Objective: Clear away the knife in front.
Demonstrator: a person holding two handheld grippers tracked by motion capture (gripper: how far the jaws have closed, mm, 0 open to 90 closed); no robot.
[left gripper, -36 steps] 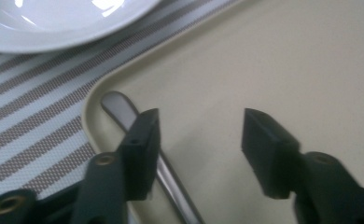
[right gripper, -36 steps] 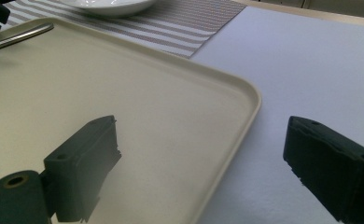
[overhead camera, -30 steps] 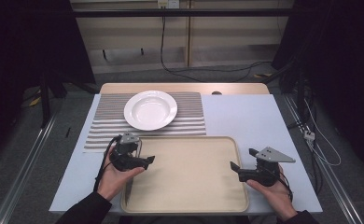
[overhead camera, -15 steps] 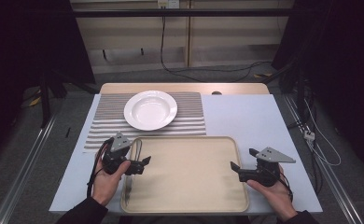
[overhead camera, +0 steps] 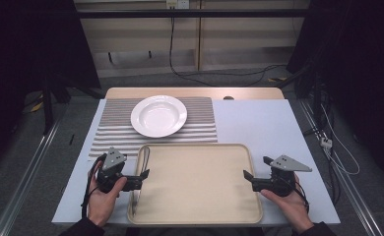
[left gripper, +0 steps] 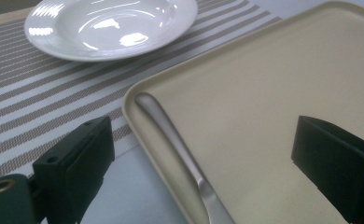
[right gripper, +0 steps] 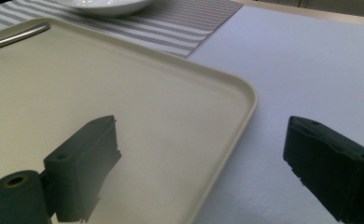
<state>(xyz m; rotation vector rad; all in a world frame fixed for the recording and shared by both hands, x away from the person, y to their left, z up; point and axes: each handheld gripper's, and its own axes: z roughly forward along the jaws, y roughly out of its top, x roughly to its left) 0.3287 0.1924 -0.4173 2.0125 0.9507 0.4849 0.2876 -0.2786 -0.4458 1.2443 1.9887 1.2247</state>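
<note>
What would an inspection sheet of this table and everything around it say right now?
Surface: pale table, striped mat at its far left.
Job's things: white plate on the mat; beige tray in front; metal utensil along the tray's left edge.
Clutter: nothing seen.
Grippers: left gripper open at the tray's left edge; right gripper open over its right edge.
Cables: black cable behind; white cable at right.
Surroundings: dark room, grey floor.

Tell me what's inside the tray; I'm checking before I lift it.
One metal utensil lies along the left rim of the tray; its working end isn't visible, so I can't name it. The rest looks bare.
</note>
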